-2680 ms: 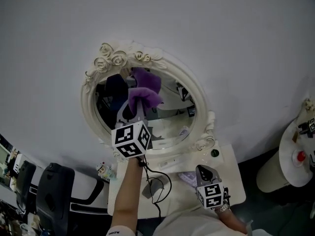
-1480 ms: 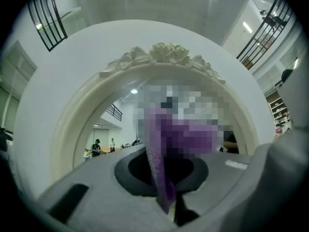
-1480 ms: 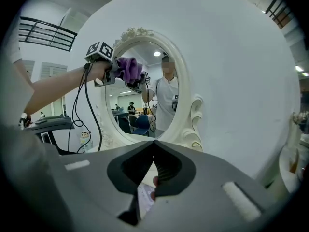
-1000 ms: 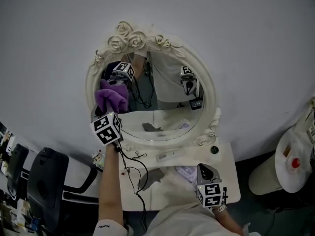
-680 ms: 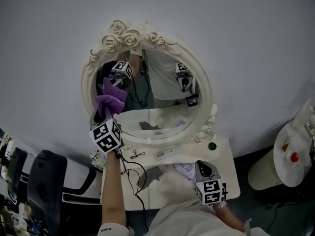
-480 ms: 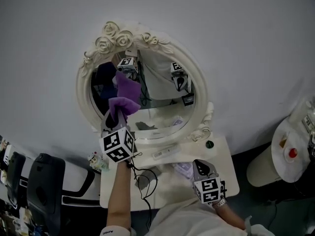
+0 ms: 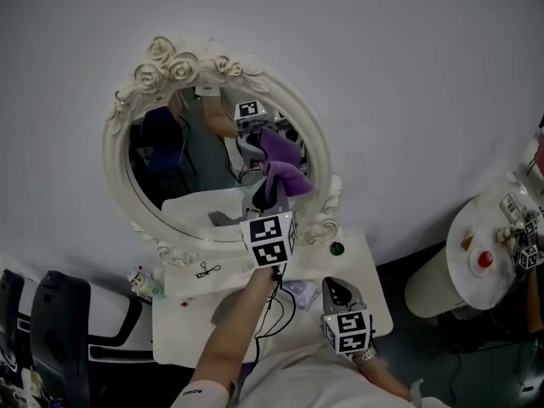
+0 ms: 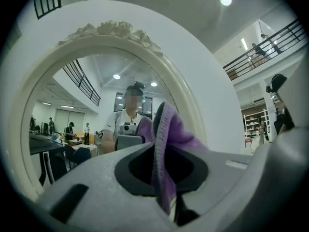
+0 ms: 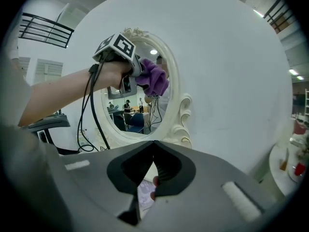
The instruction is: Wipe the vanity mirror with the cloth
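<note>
The left gripper [image 7: 266, 201], fingers clamped on the purple cloth [image 7: 285, 172], has swept from the left side of the vanity mirror [image 7: 174, 164] to its right edge. The right gripper [image 7: 334, 287] stays over the tabletop [image 7: 183, 321], fingers closed, empty.

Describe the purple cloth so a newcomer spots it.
Start at the oval vanity mirror in its cream rose-carved frame on the white wall. At the frame's right side, the left gripper is shut on a bunched purple fabric cloth. Its vivid purple stands out from the pale frame and wall; the copy just above is its reflection.
</note>
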`<state>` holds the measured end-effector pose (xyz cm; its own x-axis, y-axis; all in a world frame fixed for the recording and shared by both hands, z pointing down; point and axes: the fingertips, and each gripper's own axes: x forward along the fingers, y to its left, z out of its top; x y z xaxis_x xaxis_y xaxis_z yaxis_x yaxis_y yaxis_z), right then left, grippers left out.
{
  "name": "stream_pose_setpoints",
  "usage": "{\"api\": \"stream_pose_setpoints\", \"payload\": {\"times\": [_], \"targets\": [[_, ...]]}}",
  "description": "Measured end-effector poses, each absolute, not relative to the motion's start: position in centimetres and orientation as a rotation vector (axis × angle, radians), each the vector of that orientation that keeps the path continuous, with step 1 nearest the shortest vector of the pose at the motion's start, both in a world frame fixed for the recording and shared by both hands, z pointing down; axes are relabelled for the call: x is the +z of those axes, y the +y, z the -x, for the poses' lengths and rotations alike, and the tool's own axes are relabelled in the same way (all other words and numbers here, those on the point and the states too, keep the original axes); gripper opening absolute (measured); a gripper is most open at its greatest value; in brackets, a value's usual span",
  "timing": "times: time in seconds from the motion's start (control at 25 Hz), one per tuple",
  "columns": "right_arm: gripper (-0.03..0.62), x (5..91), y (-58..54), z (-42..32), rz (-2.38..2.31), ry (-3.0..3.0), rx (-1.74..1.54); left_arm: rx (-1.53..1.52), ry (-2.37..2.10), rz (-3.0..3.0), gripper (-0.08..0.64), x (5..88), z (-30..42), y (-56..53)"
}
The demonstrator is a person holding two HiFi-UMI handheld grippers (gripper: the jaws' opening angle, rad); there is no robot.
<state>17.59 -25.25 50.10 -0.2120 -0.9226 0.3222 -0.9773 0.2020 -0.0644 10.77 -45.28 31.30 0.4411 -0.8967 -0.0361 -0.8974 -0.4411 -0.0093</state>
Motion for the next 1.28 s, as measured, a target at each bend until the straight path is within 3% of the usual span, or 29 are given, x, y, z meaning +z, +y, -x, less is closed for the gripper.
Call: {"api": "stream_pose_setpoints", "payload": {"times": [0.24, 0.44, 1.28], "targets": [[0.008, 50.5, -24.9, -20.9, -1.929, -2.191, 0.422, -0.036, 1.638, 2.655, 0.040, 33.6, -13.7, -47.0], [0.008, 50.9, -25.0, -21.2, -1.928, -2.195, 0.438, -0.067, 1.700, 2.605, 0.040, 34.4, -11.4, -47.8], [0.008, 52.1, -26.2, -15.7, -1.726, -2.311, 0.442, -0.206, 2.242, 2.139, 0.041, 35.7, 16.3, -49.3]]}}
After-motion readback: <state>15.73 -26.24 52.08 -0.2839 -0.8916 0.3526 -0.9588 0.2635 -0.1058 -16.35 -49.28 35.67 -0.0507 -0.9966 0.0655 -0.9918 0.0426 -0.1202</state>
